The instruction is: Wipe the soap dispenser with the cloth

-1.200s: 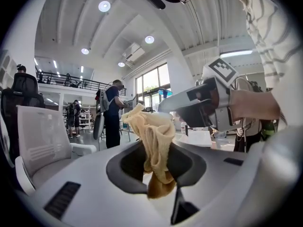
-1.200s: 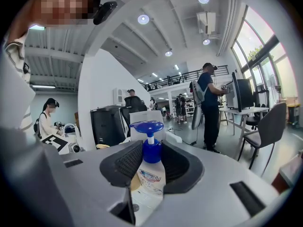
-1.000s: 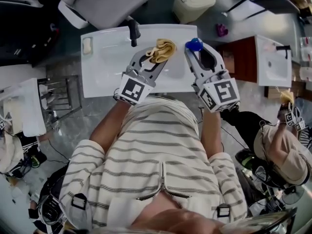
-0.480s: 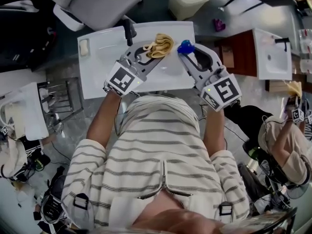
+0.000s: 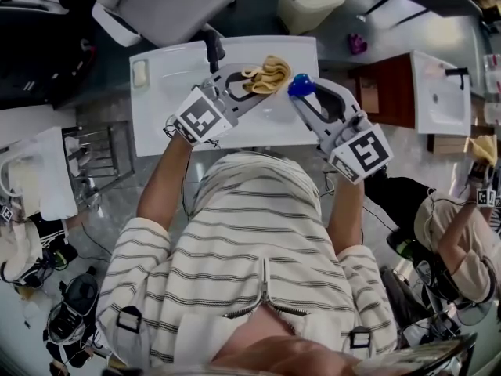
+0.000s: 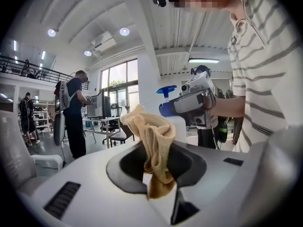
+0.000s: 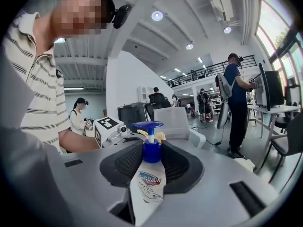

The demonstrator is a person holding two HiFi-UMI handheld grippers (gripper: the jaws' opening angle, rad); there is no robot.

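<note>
While both tools are loaded, wiping looks barely begun. The left gripper (image 6: 156, 176) is clamped on the bunched tan cloth (image 6: 154, 141). The right gripper (image 7: 149, 174) is closed round the soap dispenser (image 7: 147, 186), blue pump outward. They are held over the white basin (image 5: 164, 108), cloth just beside the pump; contact uncertain. Body wipe judged outstanding.

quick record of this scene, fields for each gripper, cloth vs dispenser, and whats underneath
left gripper: shut on yellow cloth
right gripper: shut on soap dispenser, a white bottle with a blue pump
cloth vs dispenser: side by side, cloth bunched next to the pump; contact not clear
underneath: white sink with dark faucet
</note>
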